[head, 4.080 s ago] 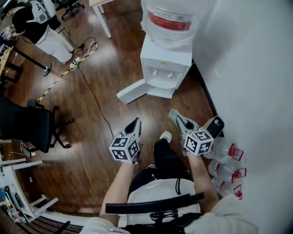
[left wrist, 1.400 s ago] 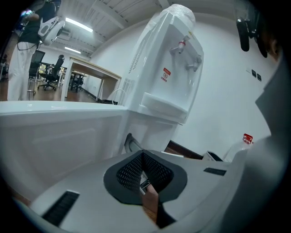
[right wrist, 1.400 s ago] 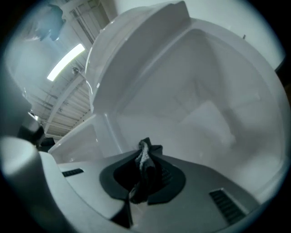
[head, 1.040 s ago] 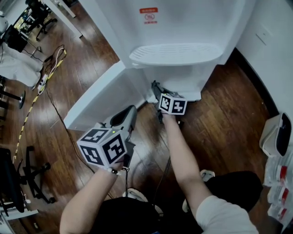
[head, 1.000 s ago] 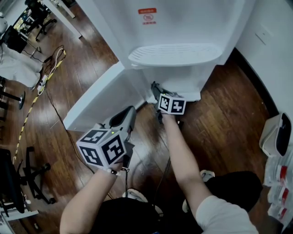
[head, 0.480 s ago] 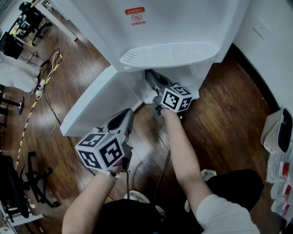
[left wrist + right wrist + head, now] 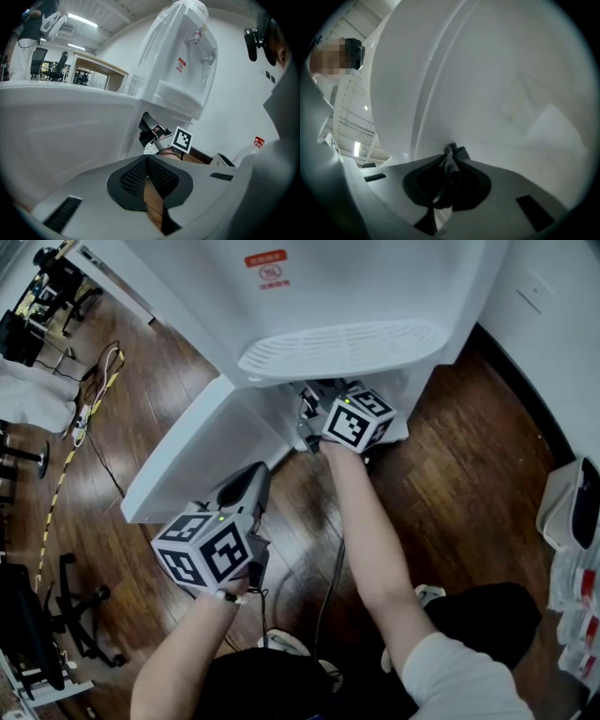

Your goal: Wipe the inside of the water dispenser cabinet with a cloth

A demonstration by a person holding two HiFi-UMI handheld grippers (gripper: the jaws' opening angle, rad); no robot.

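Right gripper [image 7: 451,158]: its jaws are pressing on the cloth [image 7: 449,176] and pinching it between them. It is reaching into the open lower cabinet [image 7: 511,93] of the water dispenser [image 7: 375,287], under the drip tray [image 7: 342,343].
Left gripper [image 7: 147,165]: its jaws are pressing together with nothing between them. It is hanging low in front of the cabinet door [image 7: 187,465], apart from the dispenser.
Cloth: it is looking dark grey and crumpled into a narrow twisted bundle. It is sticking out a little past the jaw tips, inside the cabinet and near the white inner wall. I cannot tell if it is touching the wall.
Cabinet: the inner walls are showing plain white and smooth.
Door: it is standing wide open, swinging out to the person's left.
Dispenser: it is all white, and it is carrying a small red label [image 7: 267,259] above the tray.
Floor [image 7: 469,456]: dark brown wood planks are shining under the lamps.
Room: a white wall [image 7: 553,315] is running on the right, clear bottles [image 7: 577,606] are lying beside it, and a cable [image 7: 103,367] and a black chair [image 7: 28,624] are lying farther to the left.
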